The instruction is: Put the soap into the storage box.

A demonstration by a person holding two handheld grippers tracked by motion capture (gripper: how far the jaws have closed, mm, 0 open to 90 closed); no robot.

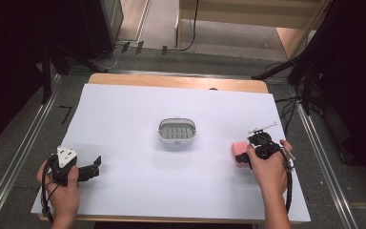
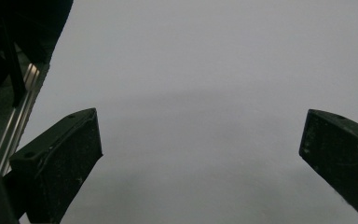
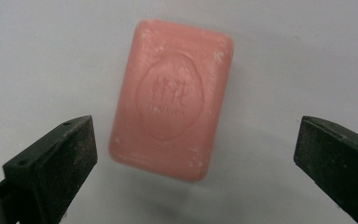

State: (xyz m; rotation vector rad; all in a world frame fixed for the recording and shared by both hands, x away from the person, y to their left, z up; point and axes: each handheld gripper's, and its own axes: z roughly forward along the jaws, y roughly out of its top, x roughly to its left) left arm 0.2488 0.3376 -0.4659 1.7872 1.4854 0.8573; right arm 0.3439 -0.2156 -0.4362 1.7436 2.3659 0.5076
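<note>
Pink soap bar (image 3: pixel 171 99): rounded rectangle, embossed oval crest, flat on white sheet; right gripper (image 3: pixel 193 154) jaws apart.

We see even overhead light on the white sheet (image 1: pixel 138 186), its surroundings dim. Soft shadows spread between the fingers (image 2: pixel 60 163). The pink soap (image 3: pixel 172 100) ahead of them looks slightly blurred, finger edges too.

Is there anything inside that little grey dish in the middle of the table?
The grey dish looks empty: just a slatted insert shows inside it. What lies below the slats cannot be seen. The pink soap lies outside it on the white sheet, between the open right hand-held gripper jaws.
</note>
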